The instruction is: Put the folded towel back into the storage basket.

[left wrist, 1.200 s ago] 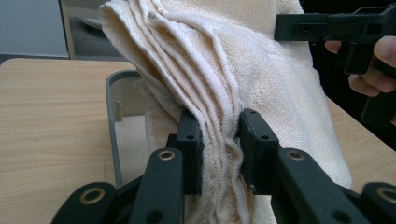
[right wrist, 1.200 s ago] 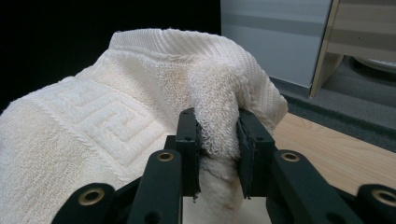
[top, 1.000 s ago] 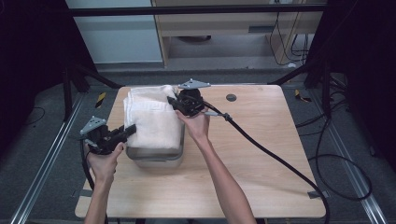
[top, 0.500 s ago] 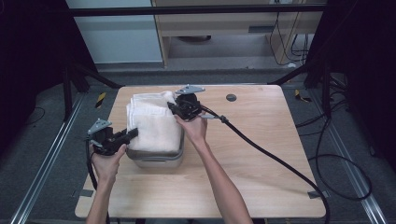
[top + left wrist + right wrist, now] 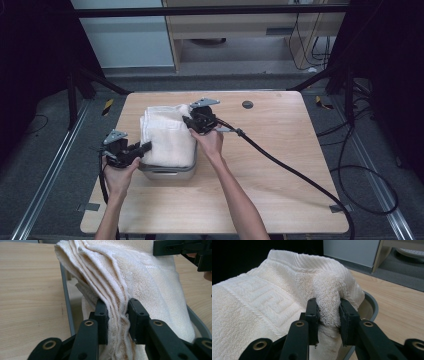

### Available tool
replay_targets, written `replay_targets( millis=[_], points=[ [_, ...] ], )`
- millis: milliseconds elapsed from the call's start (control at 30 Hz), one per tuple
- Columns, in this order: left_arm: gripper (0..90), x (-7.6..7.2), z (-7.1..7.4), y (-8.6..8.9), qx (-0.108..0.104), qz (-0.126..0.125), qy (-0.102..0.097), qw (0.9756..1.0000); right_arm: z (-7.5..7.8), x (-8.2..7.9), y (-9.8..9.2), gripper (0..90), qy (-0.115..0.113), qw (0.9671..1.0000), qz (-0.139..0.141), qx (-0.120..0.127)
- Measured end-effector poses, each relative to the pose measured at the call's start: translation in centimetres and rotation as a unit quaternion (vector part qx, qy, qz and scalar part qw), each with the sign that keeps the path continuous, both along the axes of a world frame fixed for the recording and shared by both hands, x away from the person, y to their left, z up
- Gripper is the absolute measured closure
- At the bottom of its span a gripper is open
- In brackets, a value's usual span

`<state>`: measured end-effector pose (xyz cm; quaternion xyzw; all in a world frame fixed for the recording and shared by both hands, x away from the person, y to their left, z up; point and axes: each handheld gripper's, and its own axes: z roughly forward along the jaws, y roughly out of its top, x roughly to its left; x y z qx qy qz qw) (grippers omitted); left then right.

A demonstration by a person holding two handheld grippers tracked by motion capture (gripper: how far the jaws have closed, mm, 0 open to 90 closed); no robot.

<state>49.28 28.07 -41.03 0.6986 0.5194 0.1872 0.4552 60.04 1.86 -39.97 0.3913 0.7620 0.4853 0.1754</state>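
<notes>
The table (image 5: 280, 190) carried a grey metal tub (image 5: 167, 171) near its left edge, and the folded cream towel (image 5: 167, 137) lay over and partly inside it. I held the towel at two opposite edges so that its layers stayed stacked. My left gripper (image 5: 116, 315) was clamped on the stacked hems — all folds together. My right gripper (image 5: 328, 315) pinched a bunched corner over the tub's rim.

lab recording bay, black frame (image 5: 210, 10), floor rails (image 5: 50, 175), trailing cables (image 5: 360, 170)
</notes>
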Motion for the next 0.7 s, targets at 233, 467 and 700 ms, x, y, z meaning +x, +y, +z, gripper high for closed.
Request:
replay_targets(
  millis=[233,467,700],
  points=[
    [71.2,0.3,-0.9,-0.1,0.01,0.001,0.013,0.9999,-1.1,0.1,0.0,71.6,0.005,1.0,0.0,-0.008],
    [71.1,0.6,-1.7,-0.3,0.026,0.003,0.026,0.9993,-1.7,0.0,0.2,70.7,0.004,0.9998,-0.001,-0.022],
    [70.9,0.9,-2.3,-0.7,0.042,0.004,0.038,0.9984,-2.6,-0.1,0.2,70.4,0.003,0.9991,0.0,-0.041]
  ],
)
